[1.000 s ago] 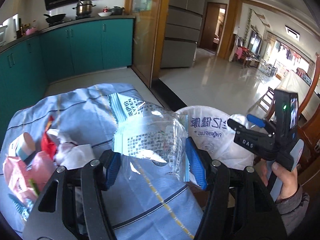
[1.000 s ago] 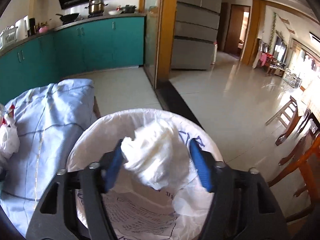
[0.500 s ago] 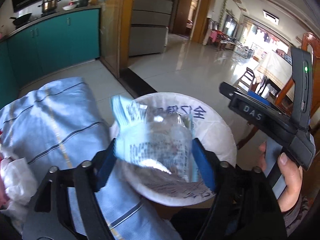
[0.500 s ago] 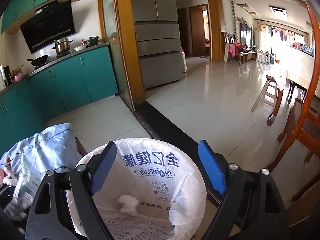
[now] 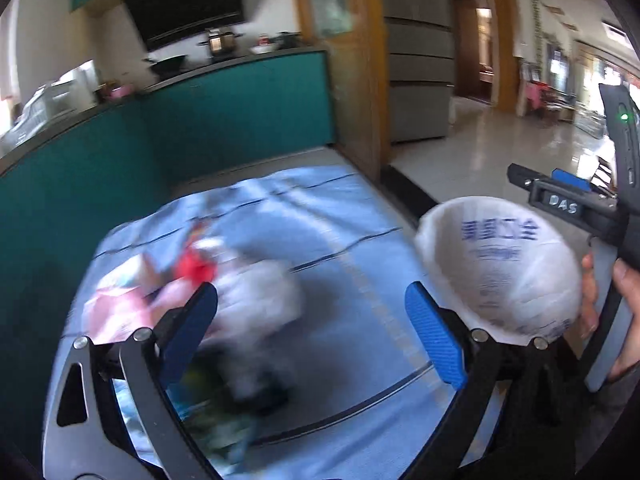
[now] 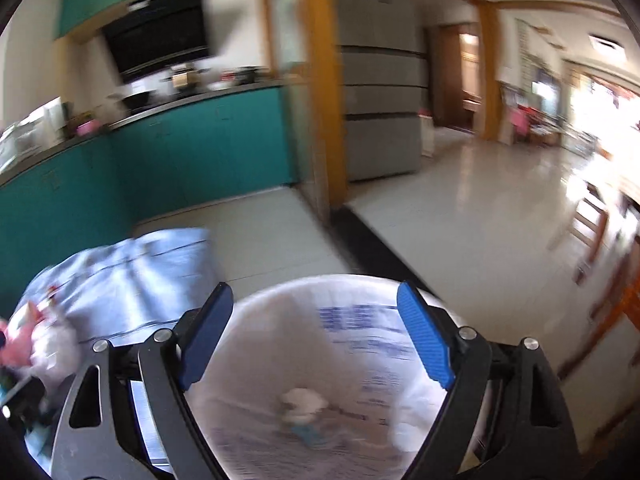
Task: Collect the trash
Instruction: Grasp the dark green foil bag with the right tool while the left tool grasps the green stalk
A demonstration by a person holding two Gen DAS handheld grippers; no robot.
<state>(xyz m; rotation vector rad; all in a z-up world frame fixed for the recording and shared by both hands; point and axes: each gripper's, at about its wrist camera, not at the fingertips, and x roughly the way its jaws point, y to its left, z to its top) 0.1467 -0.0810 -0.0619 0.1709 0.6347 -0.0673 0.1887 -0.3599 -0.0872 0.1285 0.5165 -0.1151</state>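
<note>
My left gripper [image 5: 314, 336] hovers over the blue-clothed table [image 5: 340, 208], its jaws opening wide with nothing between them. Just ahead and left lies a blurred trash pile: a white crumpled tissue [image 5: 260, 292], a red wrapper [image 5: 196, 266] and a pink packet [image 5: 116, 308]. The bin with a printed white liner [image 5: 500, 240] stands off the table's right edge. My right gripper [image 6: 316, 336] hangs open and empty above that bin [image 6: 360, 320]. A white wad [image 6: 302, 400] and a bluish scrap [image 6: 308, 428] lie inside.
Teal kitchen cabinets [image 5: 240, 120] run behind the table. A wooden door post [image 6: 320, 120] and a grey fridge [image 6: 380, 100] stand beyond. Tiled floor [image 6: 480, 220] stretches right toward wooden chairs [image 6: 592, 232]. A hand [image 5: 624, 280] holds the right gripper's handle by the bin.
The left gripper let the clear plastic bag go over the bin and swung left, back over the table. The right gripper released the white wad into the bin and lifted a little.
</note>
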